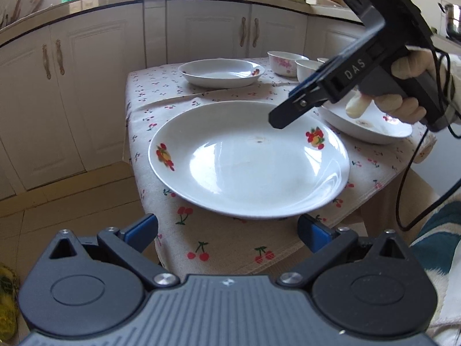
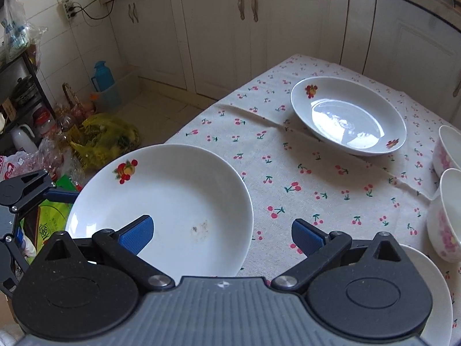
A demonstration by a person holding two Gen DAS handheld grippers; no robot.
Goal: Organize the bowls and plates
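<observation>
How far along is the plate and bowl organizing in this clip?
Nothing looks stacked yet. The near plate, far plate and right-hand plate lie apart on the cherry tablecloth; the floral bowls stand side by side at the edge. In hand: nothing. The left claw is open just short of the near plate; the right claw is open above it. All the gathering is left.

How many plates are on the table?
3: a near plate at the table's edge, a far plate by the cabinets, and a third partly hidden under the right hand-held gripper.
</observation>
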